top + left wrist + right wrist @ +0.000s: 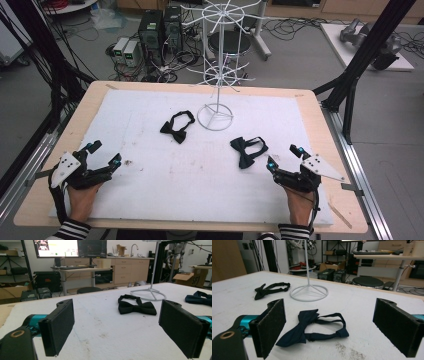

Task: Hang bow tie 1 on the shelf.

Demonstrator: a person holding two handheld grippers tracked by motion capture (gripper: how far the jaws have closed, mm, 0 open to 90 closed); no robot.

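From above, the left claw [102,154] and the right claw [284,156] both rest low on the white mat [150,175], one near each side, each with its jaws wide apart and nothing between them. The left claw's own camera shows a black bow tie [136,306] ahead of it and a bit to the right, just in front of the ring foot of the white wire stand [149,294]. The right claw's own camera shows that the other bow tie [312,327] is dark blue, lying close in front, just past the claw's tips.
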